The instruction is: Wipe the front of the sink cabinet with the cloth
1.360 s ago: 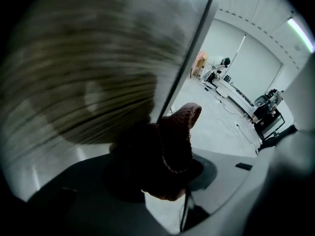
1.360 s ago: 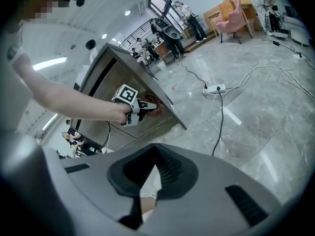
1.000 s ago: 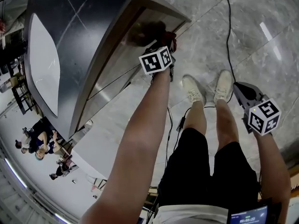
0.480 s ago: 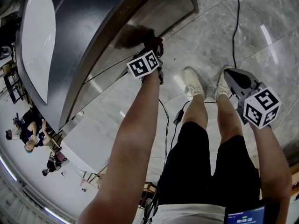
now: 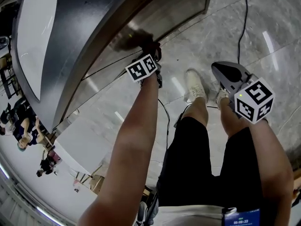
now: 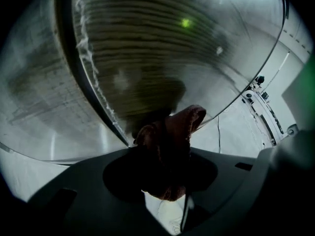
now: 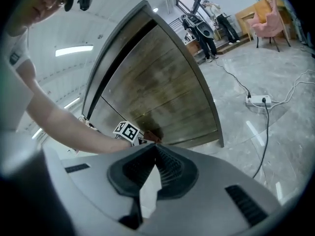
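The sink cabinet's wooden front (image 5: 155, 18) runs under a dark countertop (image 5: 80, 27) with a white basin (image 5: 33, 32). My left gripper (image 5: 151, 55), below its marker cube, is shut on a dark red cloth (image 5: 153, 47) that presses against the cabinet front. In the left gripper view the cloth (image 6: 170, 146) bunches between the jaws, right up against the wood panel (image 6: 147, 58). My right gripper (image 5: 221, 72) hangs apart over the floor, shut and holding nothing. The right gripper view looks past that gripper (image 7: 156, 147) to the cabinet front (image 7: 157, 92) and the cloth (image 7: 152, 135).
The person's legs and white shoes (image 5: 195, 86) stand on the marble floor beside the cabinet. A black cable (image 5: 242, 27) trails across the floor to a power strip (image 7: 258, 101). People (image 7: 206, 28) and a pink chair (image 7: 268, 21) are far behind.
The left gripper has slid the cloth along the cabinet front, away from its right-hand corner. The right gripper has drifted slightly left and up.
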Demonstrator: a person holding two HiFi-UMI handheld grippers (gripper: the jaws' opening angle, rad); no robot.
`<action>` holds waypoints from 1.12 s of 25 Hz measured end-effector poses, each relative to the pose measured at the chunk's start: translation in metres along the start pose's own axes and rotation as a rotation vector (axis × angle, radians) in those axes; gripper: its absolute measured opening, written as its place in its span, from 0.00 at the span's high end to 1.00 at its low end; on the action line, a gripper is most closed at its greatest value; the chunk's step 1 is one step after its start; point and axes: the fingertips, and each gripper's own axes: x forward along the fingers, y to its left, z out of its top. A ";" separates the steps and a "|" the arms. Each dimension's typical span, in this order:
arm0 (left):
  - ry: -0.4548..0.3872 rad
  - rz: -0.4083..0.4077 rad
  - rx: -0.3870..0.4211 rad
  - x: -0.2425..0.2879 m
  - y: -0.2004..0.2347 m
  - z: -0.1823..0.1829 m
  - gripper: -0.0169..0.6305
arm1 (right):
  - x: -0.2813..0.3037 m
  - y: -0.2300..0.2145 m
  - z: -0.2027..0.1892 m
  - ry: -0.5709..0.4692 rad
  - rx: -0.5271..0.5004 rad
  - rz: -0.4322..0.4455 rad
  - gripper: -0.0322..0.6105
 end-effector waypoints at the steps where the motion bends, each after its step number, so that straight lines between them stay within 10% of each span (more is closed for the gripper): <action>1: 0.007 0.003 -0.006 0.004 0.003 -0.003 0.71 | 0.006 0.000 0.004 -0.005 -0.012 0.005 0.93; 9: 0.069 0.007 0.024 0.044 0.000 -0.013 0.72 | 0.023 -0.023 0.022 -0.042 -0.051 0.006 0.93; 28: 0.058 -0.142 0.110 0.121 -0.158 0.023 0.71 | -0.045 -0.129 0.019 -0.078 0.007 -0.147 0.93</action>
